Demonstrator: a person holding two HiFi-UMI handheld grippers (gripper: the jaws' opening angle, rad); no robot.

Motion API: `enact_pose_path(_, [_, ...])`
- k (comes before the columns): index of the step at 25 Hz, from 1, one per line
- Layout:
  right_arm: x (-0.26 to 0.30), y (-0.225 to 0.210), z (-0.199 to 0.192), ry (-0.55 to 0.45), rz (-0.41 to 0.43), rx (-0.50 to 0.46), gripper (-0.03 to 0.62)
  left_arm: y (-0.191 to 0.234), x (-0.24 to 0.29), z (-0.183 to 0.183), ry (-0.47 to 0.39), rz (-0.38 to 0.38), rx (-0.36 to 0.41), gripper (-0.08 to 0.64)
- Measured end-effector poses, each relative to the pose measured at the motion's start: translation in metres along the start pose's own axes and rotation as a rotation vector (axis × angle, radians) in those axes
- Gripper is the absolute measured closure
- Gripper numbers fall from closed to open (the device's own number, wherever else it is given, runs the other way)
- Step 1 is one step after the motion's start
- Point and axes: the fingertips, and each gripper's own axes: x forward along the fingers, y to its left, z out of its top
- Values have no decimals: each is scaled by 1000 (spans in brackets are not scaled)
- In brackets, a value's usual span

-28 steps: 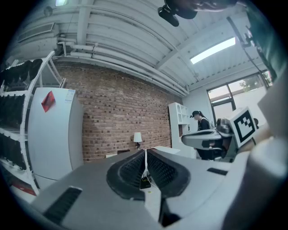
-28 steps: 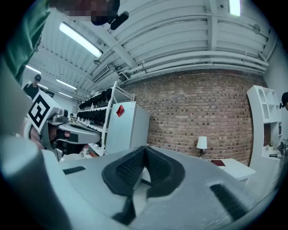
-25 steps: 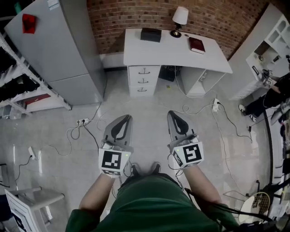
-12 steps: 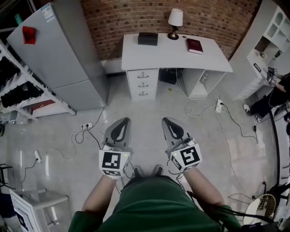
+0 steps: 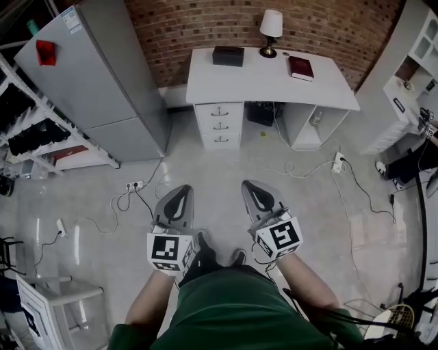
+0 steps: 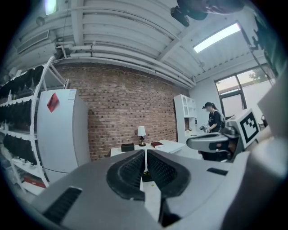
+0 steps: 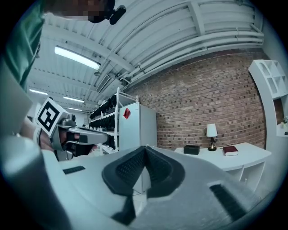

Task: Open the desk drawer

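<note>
The left tool and right tool are both clenched and empty, above the floor. The closed drawers sit under the bench, well apart from both tools.

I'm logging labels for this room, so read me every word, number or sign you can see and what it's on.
No text can be read.
Sticker atop the fridge door: too small.
Red tag on the fridge: no legible print.
Red book on the desk: cover too small.
Left marker cube, right marker cube: patterns only.
</note>
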Motion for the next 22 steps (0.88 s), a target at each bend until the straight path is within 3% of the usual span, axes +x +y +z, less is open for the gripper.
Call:
enact_pose_path(4, [18, -5, -2, 8, 4, -1, 591, 16, 17, 2, -7, 8, -12, 549])
enact_pose_path(9, [51, -16, -10, 38, -30, 0, 591, 39, 50, -3, -5, -39, -30, 549])
enact_pose_path(14, [100, -30, -14, 61, -80, -6, 591, 79, 93, -11, 3, -95, -45, 549])
enact_pose_path(19, [150, -41, -34, 111, -146, 16, 591, 133, 129, -17, 5, -114, 8, 549])
enact_pose_path(22, [176, -42, -43, 136, -175, 28, 591, 161, 146, -24, 11, -143, -3, 549])
